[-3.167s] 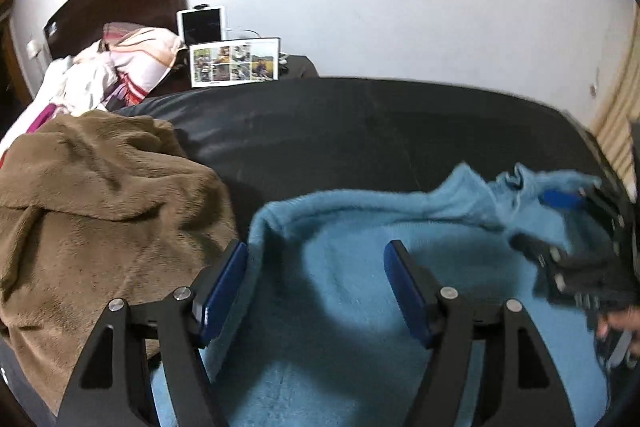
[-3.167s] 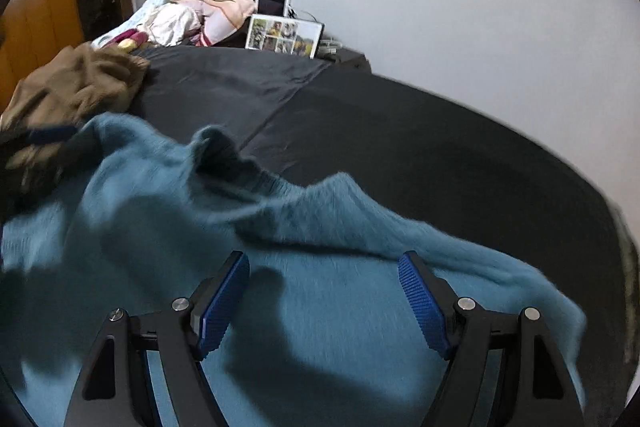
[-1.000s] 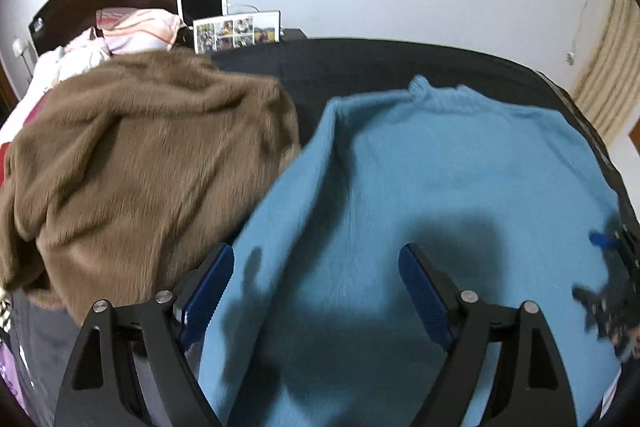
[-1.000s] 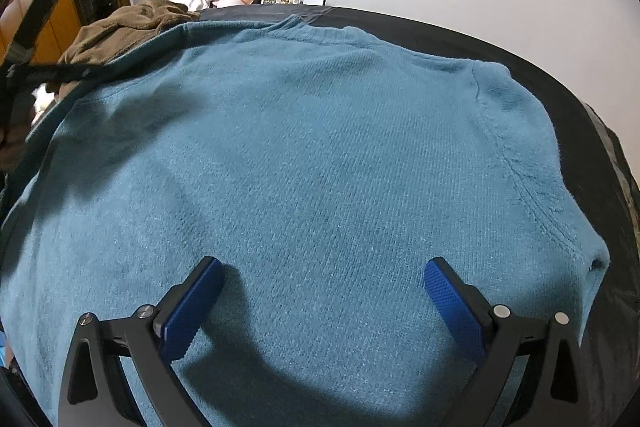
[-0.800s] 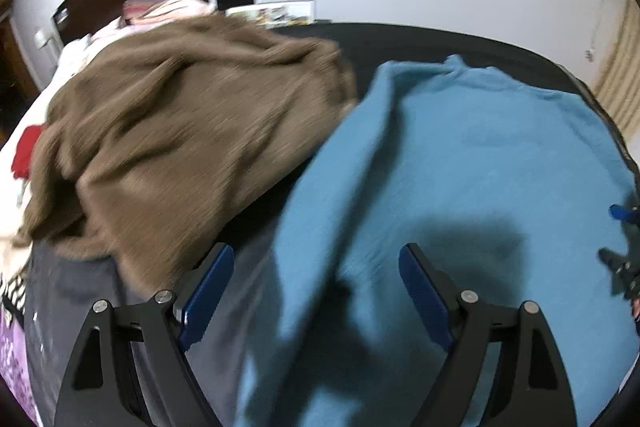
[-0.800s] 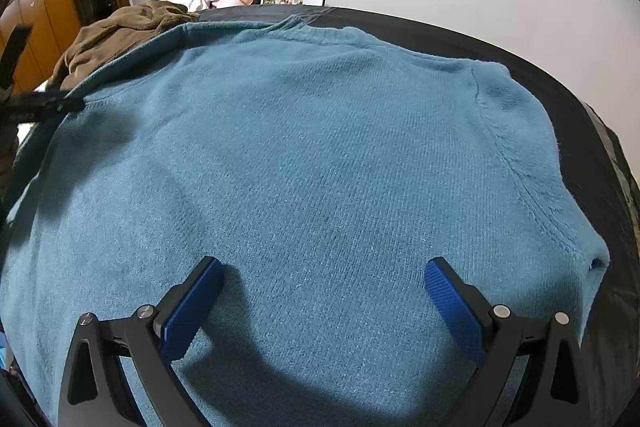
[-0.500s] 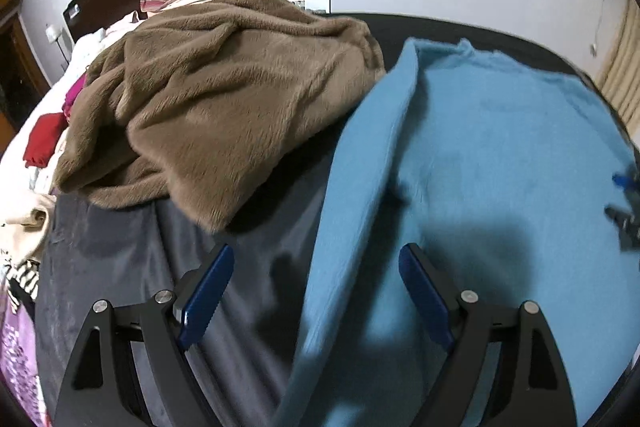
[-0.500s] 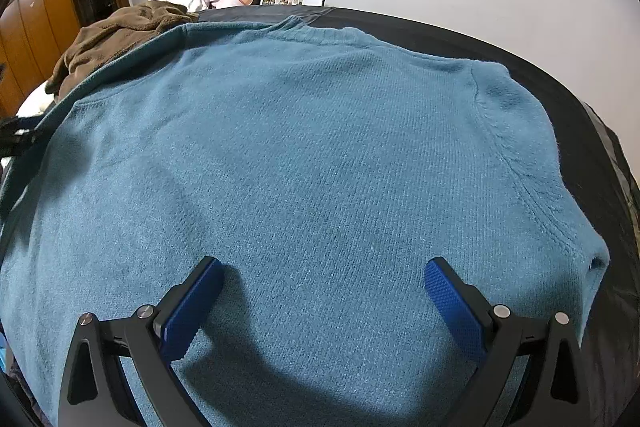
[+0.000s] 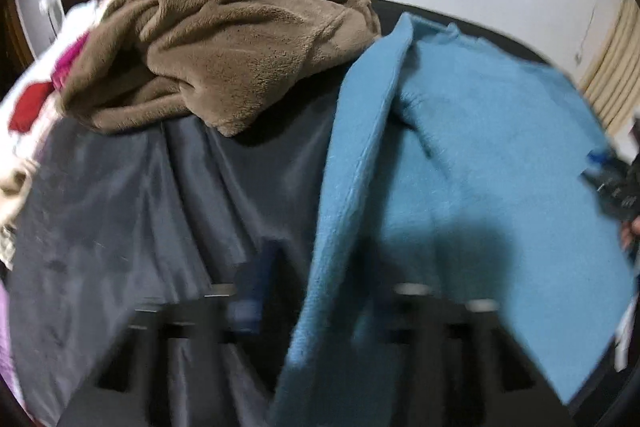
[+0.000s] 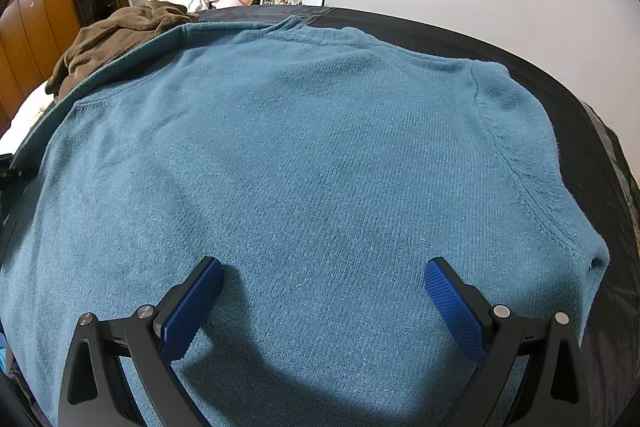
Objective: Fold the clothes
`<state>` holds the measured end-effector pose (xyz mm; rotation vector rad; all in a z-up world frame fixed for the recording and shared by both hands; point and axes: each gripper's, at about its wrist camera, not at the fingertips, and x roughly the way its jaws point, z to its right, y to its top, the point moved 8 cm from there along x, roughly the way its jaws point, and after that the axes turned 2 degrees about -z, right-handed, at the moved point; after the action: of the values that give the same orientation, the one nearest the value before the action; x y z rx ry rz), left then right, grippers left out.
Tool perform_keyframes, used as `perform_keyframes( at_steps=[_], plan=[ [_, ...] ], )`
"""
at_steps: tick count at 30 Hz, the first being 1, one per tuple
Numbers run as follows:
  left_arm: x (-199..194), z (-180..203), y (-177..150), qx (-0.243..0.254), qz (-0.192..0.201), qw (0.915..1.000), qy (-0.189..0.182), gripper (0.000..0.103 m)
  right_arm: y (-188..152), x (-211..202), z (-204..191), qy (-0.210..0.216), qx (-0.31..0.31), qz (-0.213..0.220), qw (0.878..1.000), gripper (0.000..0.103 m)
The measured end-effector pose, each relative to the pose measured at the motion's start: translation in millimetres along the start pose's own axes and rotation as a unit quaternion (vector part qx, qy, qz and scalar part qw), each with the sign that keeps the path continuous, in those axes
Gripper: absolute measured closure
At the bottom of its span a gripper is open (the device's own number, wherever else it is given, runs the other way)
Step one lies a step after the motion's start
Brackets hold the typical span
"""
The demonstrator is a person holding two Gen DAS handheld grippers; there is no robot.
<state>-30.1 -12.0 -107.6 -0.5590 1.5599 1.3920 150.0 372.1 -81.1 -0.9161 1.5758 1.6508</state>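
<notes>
Sweater [image 10: 312, 155] spread flat on dark sheet [image 9: 120, 211], left sleeve edge draped along bare sheet; brown blanket [image 9: 224, 47] heaped just beyond. Right gripper [image 10: 324, 299] fingers wide apart over hem; left gripper [image 9: 320, 307] blurred, state unclear

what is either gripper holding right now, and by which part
The right gripper is open above the blue sweater, holding nothing. The left gripper is too blurred to tell.
</notes>
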Motion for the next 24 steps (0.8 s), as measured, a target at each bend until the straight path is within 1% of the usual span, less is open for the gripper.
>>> perform_keyframes(
  at_steps=[1,4,7,9,12,15,17,19,21,23,24],
  plan=[
    [-3,-2,3,-0.008,0.004,1.0,-0.002,0.091,0,0,0,0.0,0.0,0.0,1.0,0.001],
    [-19,-12,24,-0.017,0.039,0.9988,0.024,0.095,0,0,0,0.0,0.0,0.0,1.0,0.001],
    [-39,-24,53,-0.027,0.079,0.9946,0.061,0.096,0,0,0,-0.001,0.0,0.0,1.0,0.001],
    [-50,-38,76,-0.039,0.096,0.9918,0.075,0.096,0,0,0,-0.001,0.0,0.0,1.0,0.001],
    [-55,-58,104,-0.055,0.103,0.9888,0.093,0.095,0,-1,0,-0.001,0.0,0.0,1.0,0.001],
    [-34,-70,127,-0.066,0.088,0.9871,0.116,0.095,0,0,2,-0.001,0.0,0.001,1.0,0.001],
    [-15,-81,133,-0.077,0.068,0.986,0.131,0.091,1,0,2,-0.001,0.001,0.001,1.0,0.001],
    [-2,-90,130,-0.081,0.05,0.9853,0.142,0.088,1,0,2,-0.001,0.001,0.001,1.0,0.001],
    [8,-93,127,-0.082,0.033,0.9843,0.153,0.08,1,0,2,-0.001,0.001,0.001,1.0,0.001],
    [5,-95,121,-0.09,0.034,0.9831,0.156,0.057,1,0,2,-0.001,0.001,0.001,1.0,0.001],
    [1,-95,119,-0.094,0.039,0.9827,0.154,0.052,1,0,2,-0.001,0.001,0.001,1.0,0.001]
  ],
)
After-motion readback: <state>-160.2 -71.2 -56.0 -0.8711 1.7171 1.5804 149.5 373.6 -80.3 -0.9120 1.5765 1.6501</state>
